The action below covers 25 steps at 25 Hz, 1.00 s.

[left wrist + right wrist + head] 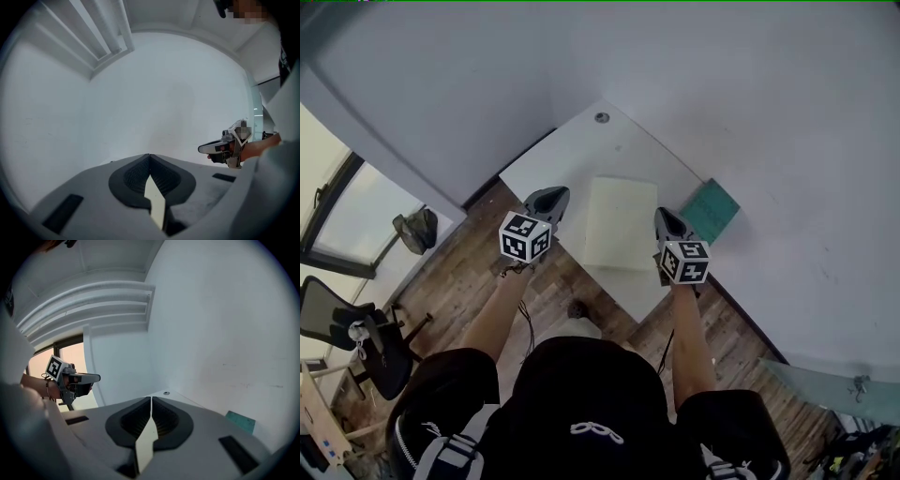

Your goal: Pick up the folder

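Note:
A pale cream folder (pixel 620 223) lies flat on the white corner table (pixel 581 150). My left gripper (pixel 555 196) hovers over the table just left of the folder, shut, with nothing seen between its jaws. My right gripper (pixel 664 217) hangs at the folder's right edge, also shut and empty. In the left gripper view my own jaws (pixel 149 155) meet at the tips, and the right gripper (pixel 206 148) shows off to the side. The right gripper view shows its jaws (pixel 151 398) touching, with the left gripper (pixel 95 378) opposite. A teal folder (pixel 710 211) (pixel 240 421) leans against the wall at the table's right.
The table sits in a corner between two white walls, with a cable hole (pixel 602 117) near its back. On the wooden floor (pixel 469 281) to the left are a black office chair (pixel 356 337) and a dark bag (pixel 417 230), beside a window (pixel 347 216).

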Available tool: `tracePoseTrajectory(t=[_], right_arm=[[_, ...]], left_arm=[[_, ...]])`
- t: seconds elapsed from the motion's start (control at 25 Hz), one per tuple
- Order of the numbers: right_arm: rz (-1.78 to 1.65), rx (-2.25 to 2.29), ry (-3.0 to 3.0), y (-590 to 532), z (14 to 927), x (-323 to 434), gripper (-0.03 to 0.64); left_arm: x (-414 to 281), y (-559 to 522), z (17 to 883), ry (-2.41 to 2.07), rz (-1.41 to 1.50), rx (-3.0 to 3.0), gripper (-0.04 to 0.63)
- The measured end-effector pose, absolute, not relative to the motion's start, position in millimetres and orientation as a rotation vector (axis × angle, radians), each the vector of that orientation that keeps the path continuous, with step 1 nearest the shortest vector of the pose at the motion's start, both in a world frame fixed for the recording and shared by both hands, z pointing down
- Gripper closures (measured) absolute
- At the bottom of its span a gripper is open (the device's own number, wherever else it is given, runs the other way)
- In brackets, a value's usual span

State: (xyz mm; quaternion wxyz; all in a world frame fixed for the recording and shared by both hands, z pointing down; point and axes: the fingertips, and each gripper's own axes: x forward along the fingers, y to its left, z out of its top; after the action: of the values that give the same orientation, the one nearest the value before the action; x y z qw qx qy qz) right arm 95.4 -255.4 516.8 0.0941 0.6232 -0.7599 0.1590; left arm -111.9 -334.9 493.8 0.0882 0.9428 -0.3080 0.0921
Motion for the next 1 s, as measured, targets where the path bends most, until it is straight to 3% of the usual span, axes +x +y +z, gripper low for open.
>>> tracePoseTrajectory(t=[1.0], right_arm=[[0.574, 1.605, -2.271, -305.7, 584.5, 123.9, 0.592]], left_arm=[[-71.7, -359.0, 584.4, -0.928, 0.338, 2.599, 0.574]])
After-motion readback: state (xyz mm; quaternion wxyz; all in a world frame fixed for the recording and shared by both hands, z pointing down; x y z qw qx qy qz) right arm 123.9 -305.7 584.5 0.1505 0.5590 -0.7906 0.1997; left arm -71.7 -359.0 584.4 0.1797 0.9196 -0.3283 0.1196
